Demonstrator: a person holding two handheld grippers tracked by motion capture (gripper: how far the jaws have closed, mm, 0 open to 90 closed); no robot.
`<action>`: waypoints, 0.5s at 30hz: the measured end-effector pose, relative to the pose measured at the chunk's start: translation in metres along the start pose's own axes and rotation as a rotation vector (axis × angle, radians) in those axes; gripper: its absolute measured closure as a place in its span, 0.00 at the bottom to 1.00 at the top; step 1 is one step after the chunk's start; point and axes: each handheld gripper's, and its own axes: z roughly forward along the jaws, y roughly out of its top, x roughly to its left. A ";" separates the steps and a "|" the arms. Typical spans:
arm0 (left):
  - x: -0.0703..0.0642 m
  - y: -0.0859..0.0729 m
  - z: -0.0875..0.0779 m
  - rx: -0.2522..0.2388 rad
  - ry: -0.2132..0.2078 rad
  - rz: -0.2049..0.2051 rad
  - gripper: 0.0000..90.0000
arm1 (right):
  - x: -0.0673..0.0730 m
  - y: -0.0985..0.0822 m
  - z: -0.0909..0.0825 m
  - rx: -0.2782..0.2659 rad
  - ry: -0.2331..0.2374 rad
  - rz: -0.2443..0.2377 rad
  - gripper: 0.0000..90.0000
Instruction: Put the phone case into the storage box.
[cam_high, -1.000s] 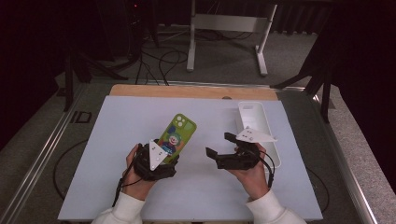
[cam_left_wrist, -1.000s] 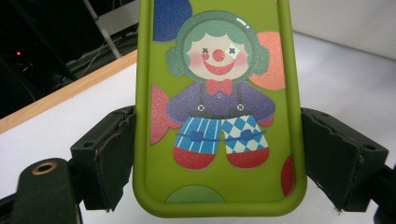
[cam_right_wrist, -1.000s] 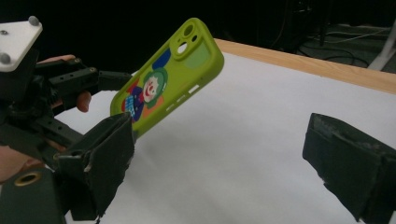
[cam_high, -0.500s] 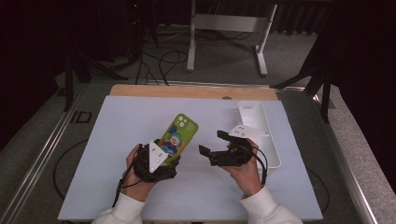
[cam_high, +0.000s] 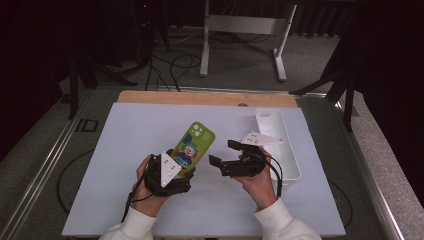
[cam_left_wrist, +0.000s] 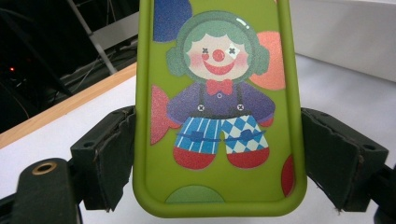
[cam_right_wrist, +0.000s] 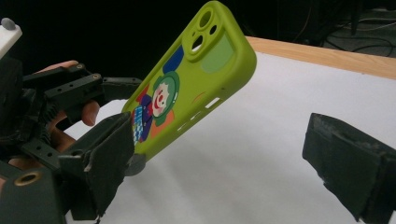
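A lime-green phone case (cam_high: 195, 142) with a clown picture is held tilted above the white table. My left gripper (cam_high: 185, 160) is shut on its lower end. In the left gripper view the black pads (cam_left_wrist: 116, 154) press both long edges of the case (cam_left_wrist: 219, 93). My right gripper (cam_high: 222, 153) hovers just right of the case, pointing left at it, jaws wide open with nothing between them. In the right gripper view (cam_right_wrist: 219, 172) the case (cam_right_wrist: 196, 79) rises ahead by the left jaw, camera cutouts at the top.
A long white tray (cam_high: 294, 165) lies at the right of the white table sheet (cam_high: 140, 130), behind my right hand. A wooden strip (cam_high: 200, 98) runs along the far edge. Stand legs and cables sit on the floor beyond.
My right gripper has shifted slightly left, closer to the phone case. The left gripper and the case have stayed put.
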 end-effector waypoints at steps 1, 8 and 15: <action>0.000 0.000 -0.001 0.002 -0.001 0.003 0.18 | 0.000 0.000 0.001 0.000 0.004 0.002 0.10; -0.002 0.002 -0.002 -0.004 -0.006 0.010 0.18 | -0.001 -0.001 0.006 -0.002 0.023 0.027 0.14; -0.004 0.004 -0.004 -0.015 -0.016 0.006 0.18 | 0.002 -0.003 0.014 0.003 0.043 0.039 0.14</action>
